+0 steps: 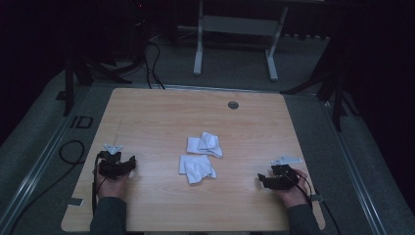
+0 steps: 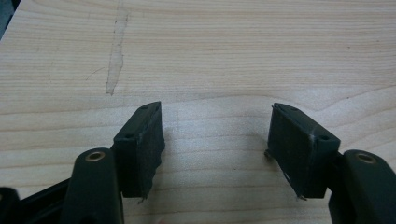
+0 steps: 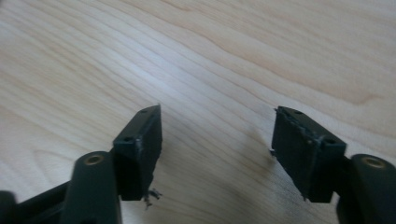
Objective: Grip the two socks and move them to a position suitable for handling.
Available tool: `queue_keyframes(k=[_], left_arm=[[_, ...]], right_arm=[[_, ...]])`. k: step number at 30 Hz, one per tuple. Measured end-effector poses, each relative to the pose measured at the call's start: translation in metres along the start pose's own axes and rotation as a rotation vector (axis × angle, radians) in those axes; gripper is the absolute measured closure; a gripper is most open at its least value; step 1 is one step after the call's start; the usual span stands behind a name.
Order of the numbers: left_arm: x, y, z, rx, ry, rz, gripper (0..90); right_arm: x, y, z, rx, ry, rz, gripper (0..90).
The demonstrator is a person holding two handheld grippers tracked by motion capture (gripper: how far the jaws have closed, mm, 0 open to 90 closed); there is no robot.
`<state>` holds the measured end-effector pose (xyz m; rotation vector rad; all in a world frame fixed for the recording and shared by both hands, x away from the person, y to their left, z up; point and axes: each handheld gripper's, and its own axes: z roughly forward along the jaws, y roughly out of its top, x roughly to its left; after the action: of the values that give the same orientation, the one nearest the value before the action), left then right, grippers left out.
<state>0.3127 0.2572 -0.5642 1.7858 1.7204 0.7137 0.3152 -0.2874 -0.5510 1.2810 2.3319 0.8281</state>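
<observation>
From above, two crumpled white cloths [image 1: 200, 156] sit mid-table [image 1: 147, 112], with the left gripper [image 1: 128, 165] and right gripper [image 1: 262, 180] resting well apart on either side. Left gripper view: jaws spread wide, nothing but bare wood between. Right gripper view: same deal, wide open and empty.

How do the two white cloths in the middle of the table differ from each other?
The farther cloth lies nearer the table's grommet hole; the nearer cloth lies closer to the person. The farther cloth has a flat part at left and a bunched hump at right; the nearer cloth is crumpled more evenly. Both are white, rumpled, close together and apart from both grippers.
</observation>
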Motion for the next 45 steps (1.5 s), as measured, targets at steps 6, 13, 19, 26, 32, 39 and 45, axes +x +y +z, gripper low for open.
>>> queue_keyframes(k=[6, 13, 19, 26, 32, 39, 45], left_arm=[[0.001, -0.001, 0.0, -0.011, -0.009, 0.008, 37.5], [0.0, -0.001, 0.0, -0.012, -0.008, 0.008, 37.5], [0.0, -0.001, 0.0, -0.012, -0.005, 0.006, 37.7], [-0.001, -0.001, 0.0, -0.009, -0.004, 0.004, 38.3], [-0.001, -0.001, -0.001, -0.006, -0.003, 0.003, 39.6], [-0.002, -0.001, -0.001, -0.003, -0.004, 0.003, 40.6], [-0.002, 0.0, -0.001, -0.002, -0.005, 0.005, 40.7]], right_arm=[[0.01, 0.007, -0.008, -0.013, 0.011, -0.05, 39.5], [0.027, 0.017, -0.011, -0.014, 0.05, -0.12, 60.3], [0.047, 0.028, -0.009, -0.025, 0.052, -0.172, 75.5], [0.064, 0.043, -0.004, -0.037, 0.076, -0.21, 89.7], [0.085, 0.058, -0.001, -0.048, 0.099, -0.27, 89.8], [0.107, 0.075, 0.007, -0.054, 0.133, -0.315, 89.2], [0.133, 0.09, 0.023, -0.049, 0.175, -0.347, 88.1]])
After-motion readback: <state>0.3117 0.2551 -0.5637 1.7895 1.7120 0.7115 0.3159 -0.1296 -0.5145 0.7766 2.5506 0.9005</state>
